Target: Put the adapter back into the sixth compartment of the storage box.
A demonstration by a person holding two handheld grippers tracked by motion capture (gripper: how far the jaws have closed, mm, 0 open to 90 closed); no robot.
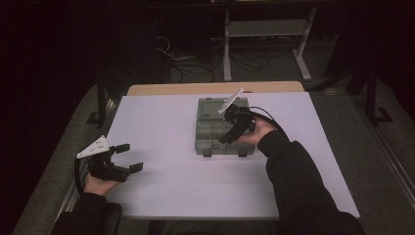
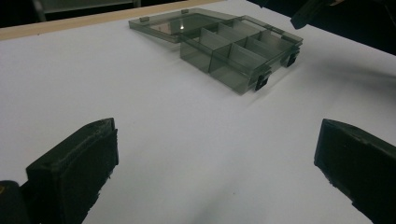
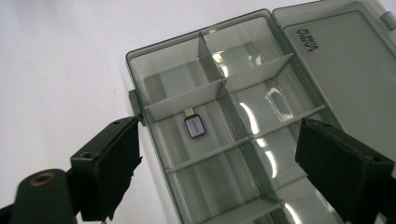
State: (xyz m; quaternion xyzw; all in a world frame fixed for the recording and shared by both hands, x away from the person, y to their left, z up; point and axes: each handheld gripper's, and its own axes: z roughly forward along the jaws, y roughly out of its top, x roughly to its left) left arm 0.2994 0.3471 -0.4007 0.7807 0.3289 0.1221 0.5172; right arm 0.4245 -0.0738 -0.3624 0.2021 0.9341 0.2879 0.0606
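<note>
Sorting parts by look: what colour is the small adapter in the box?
Silver-grey adapter with a darker edge, seen best in the right gripper view.

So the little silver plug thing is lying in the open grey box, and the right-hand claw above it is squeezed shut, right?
Not quite: the right gripper is open, its jaws standing wide apart above the box, as the right gripper view shows. The small silver plug does lie in one compartment.

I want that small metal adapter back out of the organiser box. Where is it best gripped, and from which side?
Probably from straight above, with the jaws across the two long edges of the adapter. It lies flat on the floor of one compartment of the open box, clear of the dividers, so a sideways approach would hit the walls. The right gripper hangs open over it.
</note>
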